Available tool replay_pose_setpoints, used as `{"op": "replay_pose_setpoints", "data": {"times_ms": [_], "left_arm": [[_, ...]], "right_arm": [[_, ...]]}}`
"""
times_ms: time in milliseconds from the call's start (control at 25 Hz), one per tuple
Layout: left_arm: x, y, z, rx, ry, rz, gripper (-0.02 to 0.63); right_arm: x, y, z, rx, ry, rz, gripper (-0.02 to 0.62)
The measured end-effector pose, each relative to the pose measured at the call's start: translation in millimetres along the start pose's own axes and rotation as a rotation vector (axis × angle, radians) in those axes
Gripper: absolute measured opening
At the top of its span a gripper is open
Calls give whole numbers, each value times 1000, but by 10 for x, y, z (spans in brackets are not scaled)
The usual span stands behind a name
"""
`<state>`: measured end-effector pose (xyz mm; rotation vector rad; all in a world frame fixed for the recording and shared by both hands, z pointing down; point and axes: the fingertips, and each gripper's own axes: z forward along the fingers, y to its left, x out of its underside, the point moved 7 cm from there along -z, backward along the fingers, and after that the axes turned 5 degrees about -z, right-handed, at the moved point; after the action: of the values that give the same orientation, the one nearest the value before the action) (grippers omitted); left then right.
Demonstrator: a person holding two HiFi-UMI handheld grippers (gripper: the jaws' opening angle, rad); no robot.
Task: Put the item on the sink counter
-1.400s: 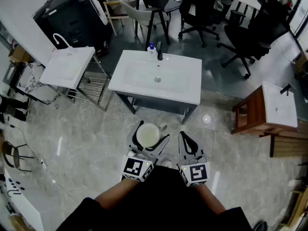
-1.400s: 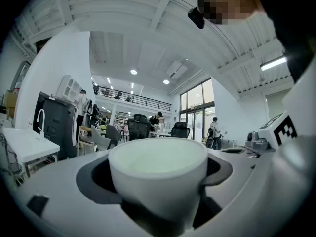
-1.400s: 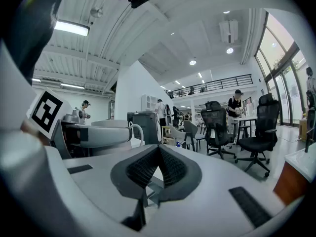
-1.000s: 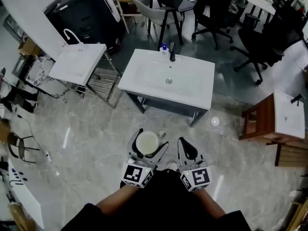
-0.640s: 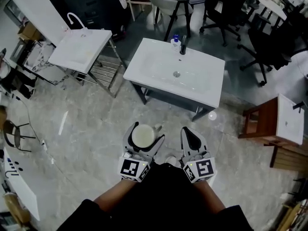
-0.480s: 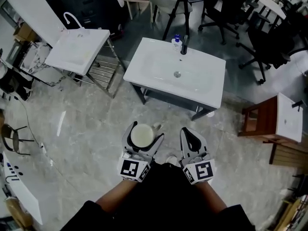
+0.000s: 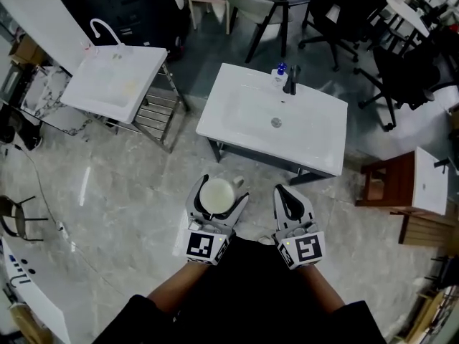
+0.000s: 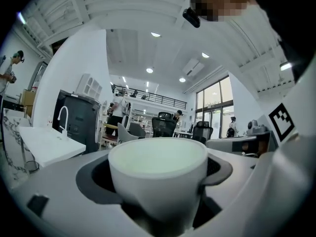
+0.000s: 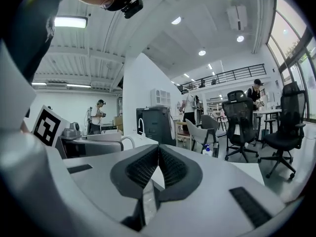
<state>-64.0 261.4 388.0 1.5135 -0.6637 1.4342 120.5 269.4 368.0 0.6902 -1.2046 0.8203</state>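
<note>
— Jaws check: left gripper (image 7: 221, 192) is clamped wide round a white ceramic mug (image 8: 157, 168), one jaw on each side of its wall. Right gripper (image 7: 289, 196) has its jaws together, nothing between them.
— Mug attitude?
— Upright, mouth up, looks empty. Handle seems to point ahead-right, by the right-hand jaw's tip.
— Where's the target?
— White rectangular sink counter on a dark frame (image 7: 326, 149), ahead of both grippers and a little to the right, well apart from them, with bare floor between. Mug is over the floor, not yet at the counter.
— Long axis?
— Counter runs left-right across the head view, slightly skewed, with a long edge facing us. Basin takes the middle. Black tap (image 7: 290, 84) and blue-capped bottle (image 7: 278, 76) sit at the far edge.
— Which hand?
— Left, since it has the mug. My read: carry forward and slightly right, then set down on the flat rim. Near-left corner is closest to that hand, but the right-end strip looks broader. Risk: the rim is narrow, so the base could overhang the basin.
</note>
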Motion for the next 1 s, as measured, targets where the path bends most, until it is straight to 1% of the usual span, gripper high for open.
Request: {"op": "replay_pose_setpoints", "data": {"times_ms": [120, 200, 320, 440, 560, 680, 800, 1000], "left_arm": [[-95, 438, 46, -16, 15, -3, 442], [-190, 733, 81, -25, 15, 15, 442], [-300, 1061, 113, -15, 18, 71, 442], [-364, 1348, 147, -17, 20, 55, 442], [-407, 1553, 190, -12, 9, 39, 442], [-439, 1711, 269, -4, -4, 46, 442], [-535, 1824, 376, 14, -42, 68, 442], [-567, 1932, 571, 82, -45, 77, 442]], "right_arm": [[-130, 121, 333, 5, -7, 23, 31], [-214, 204, 566, 1, -8, 32, 31], [-320, 360, 875, -7, -7, -18, 31], [-397, 508, 1171, -20, -8, -36, 31], [-432, 610, 1403, -25, 5, -47, 31], [-387, 630, 1583, -17, 35, -37, 31], [-394, 594, 1699, 29, 59, -14, 32], [-359, 466, 1821, 116, 73, 3, 31]]}}
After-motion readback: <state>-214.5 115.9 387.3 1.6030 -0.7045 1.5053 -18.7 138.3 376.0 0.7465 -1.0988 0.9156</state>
